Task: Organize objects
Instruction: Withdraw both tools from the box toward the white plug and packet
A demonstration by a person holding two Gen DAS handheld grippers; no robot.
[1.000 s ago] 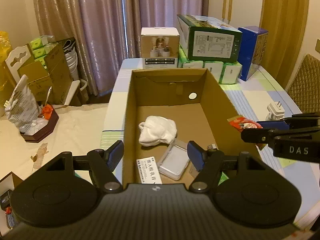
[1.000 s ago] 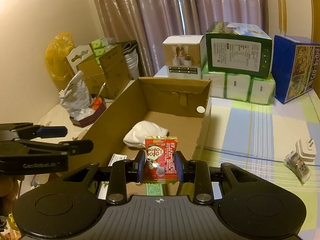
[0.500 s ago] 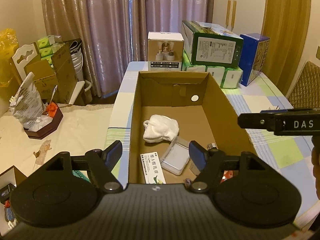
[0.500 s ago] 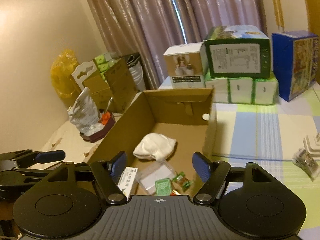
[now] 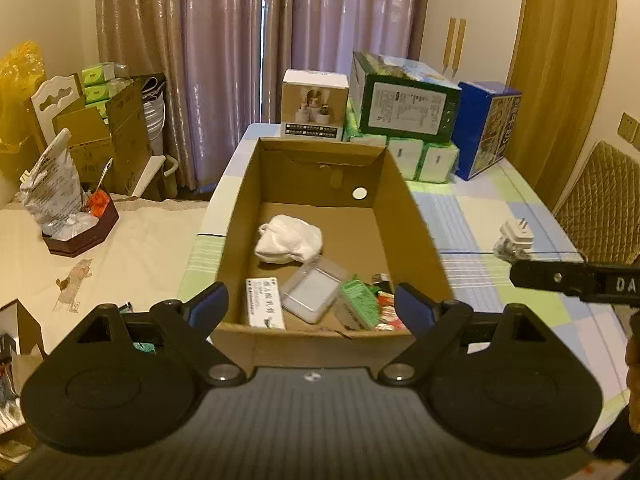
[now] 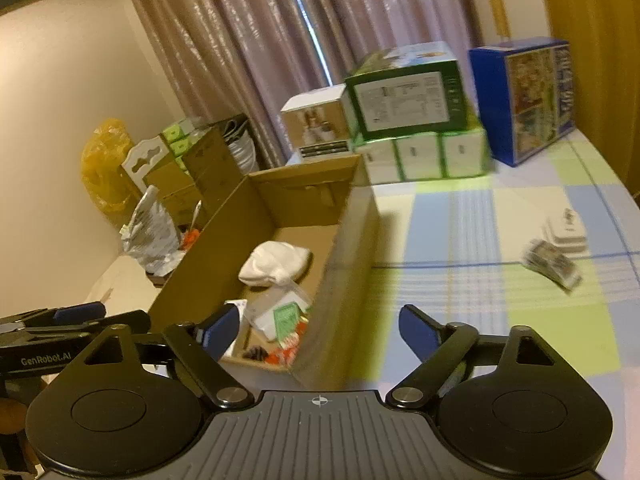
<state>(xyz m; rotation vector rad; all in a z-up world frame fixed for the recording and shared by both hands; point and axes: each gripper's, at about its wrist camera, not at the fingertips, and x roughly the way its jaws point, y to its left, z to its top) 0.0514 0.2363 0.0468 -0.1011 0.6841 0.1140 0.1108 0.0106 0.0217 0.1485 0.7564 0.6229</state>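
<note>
The left gripper (image 5: 310,306) is spread wide and empty at the near end of the cardboard box (image 5: 416,232). The right gripper (image 6: 320,326) is likewise held wide and empty over the box's right wall. A red snack packet (image 5: 390,314) is seen in the box's near right corner, beside a green packet (image 5: 360,304).
</note>
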